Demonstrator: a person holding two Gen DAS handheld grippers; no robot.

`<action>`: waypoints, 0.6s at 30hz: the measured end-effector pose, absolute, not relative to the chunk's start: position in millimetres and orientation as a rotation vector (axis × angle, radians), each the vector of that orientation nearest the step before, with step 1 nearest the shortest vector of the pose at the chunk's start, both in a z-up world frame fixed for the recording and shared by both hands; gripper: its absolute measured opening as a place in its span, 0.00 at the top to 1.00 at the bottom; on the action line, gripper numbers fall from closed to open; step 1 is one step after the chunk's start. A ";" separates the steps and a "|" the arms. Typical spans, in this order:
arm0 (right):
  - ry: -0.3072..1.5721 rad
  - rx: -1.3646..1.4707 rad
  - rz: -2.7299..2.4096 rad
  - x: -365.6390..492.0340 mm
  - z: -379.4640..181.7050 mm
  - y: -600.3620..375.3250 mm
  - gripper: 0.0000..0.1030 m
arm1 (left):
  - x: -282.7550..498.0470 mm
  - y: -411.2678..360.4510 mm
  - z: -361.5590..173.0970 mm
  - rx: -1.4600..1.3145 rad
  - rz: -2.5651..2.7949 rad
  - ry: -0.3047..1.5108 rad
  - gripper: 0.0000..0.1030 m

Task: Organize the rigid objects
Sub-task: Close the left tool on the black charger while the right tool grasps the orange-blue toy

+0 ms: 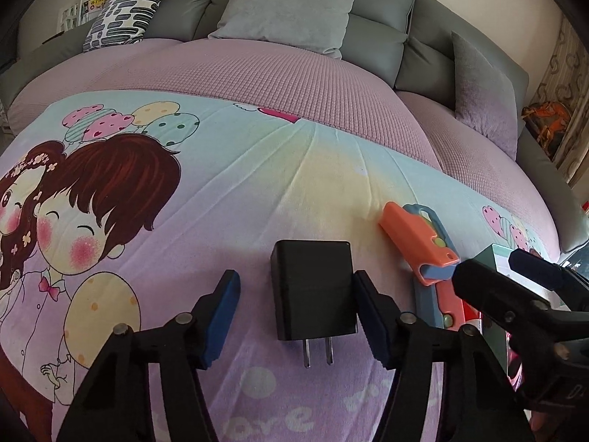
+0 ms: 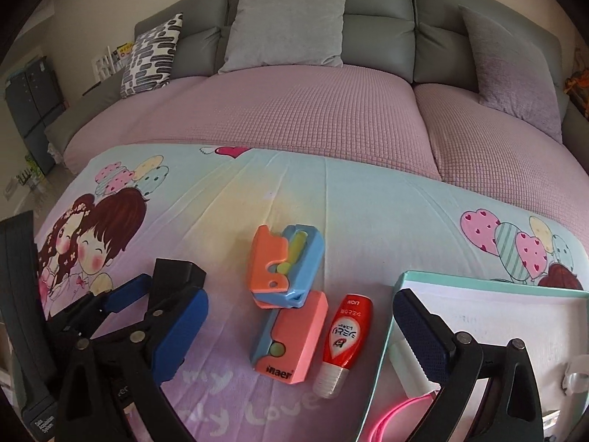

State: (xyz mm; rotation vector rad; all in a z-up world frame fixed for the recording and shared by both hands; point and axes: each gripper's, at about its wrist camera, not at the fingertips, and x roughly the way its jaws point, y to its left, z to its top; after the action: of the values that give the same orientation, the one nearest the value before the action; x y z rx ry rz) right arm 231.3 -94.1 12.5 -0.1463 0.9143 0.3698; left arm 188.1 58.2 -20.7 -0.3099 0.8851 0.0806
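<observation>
black charger [image 1: 313,291] sits between left gripper [image 1: 296,318] fingers.

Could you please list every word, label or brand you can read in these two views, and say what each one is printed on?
"inaer": on the lower pink and blue toy.
"LION": upside down, on the red tube; its other white script is too unclear to read.
"Love": white letters on the cartoon blanket; the neighbouring words are partly hidden.
Black charger: no legible marking.
Books beside the sofa: too small.

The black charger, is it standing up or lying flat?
Lying flat: the black charger rests on its broad face on the cartoon blanket, prongs toward the camera.
</observation>
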 end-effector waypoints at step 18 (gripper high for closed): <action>0.953 -0.263 0.372 260.4 -13.6 -62.9 0.41 | 186.5 78.5 -25.8 -0.249 0.179 0.929 0.58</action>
State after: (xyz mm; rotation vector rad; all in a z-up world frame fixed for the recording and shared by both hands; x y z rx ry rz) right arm 260.4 -62.9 -13.6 -0.2629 0.9533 0.3719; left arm 186.5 78.5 -25.8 -0.2495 0.9294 0.1786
